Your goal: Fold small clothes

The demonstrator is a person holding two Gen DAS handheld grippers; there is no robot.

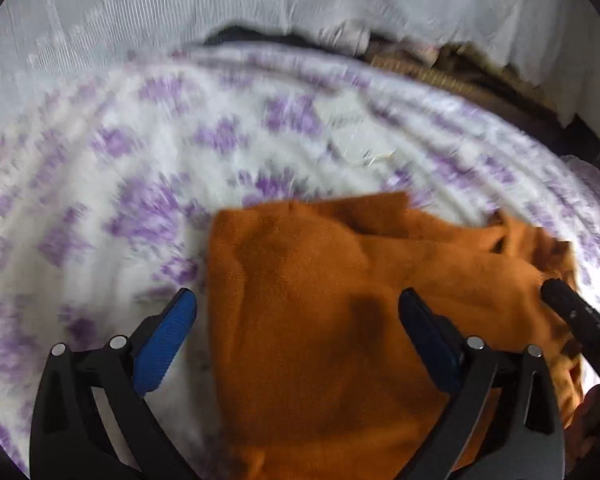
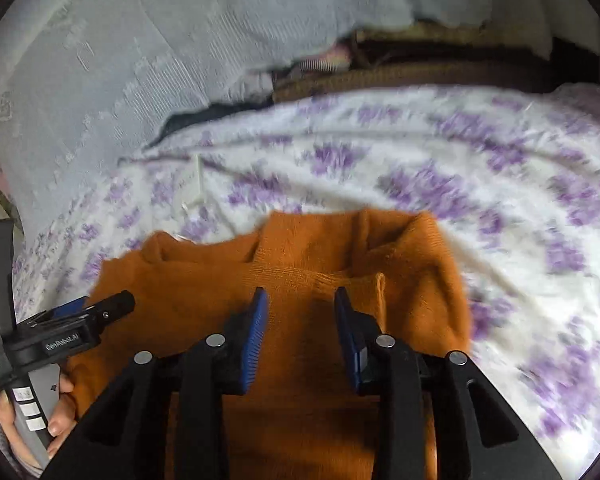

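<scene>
Orange knit is filling the near ground in both wrist views: a small orange garment (image 2: 300, 280) is lying on the flower-printed bedsheet (image 2: 480, 184), folded over itself in thick, uneven layers with a ribbed edge (image 2: 332, 272) running across the top layer. The right gripper (image 2: 301, 300) is hovering just above it, jaws parted with only loose cloth showing beneath them, pinching nothing. The left gripper (image 1: 298, 304) is spread wide over the garment's left edge, also empty-handed. The stacked layers could be slumping open from here, since nothing is pinning them and the soft bed gives little support; a pad brushing the top flap could drag it askew. Farther off, a pale blanket (image 2: 140, 60) is bunching along the bed's far side.
</scene>
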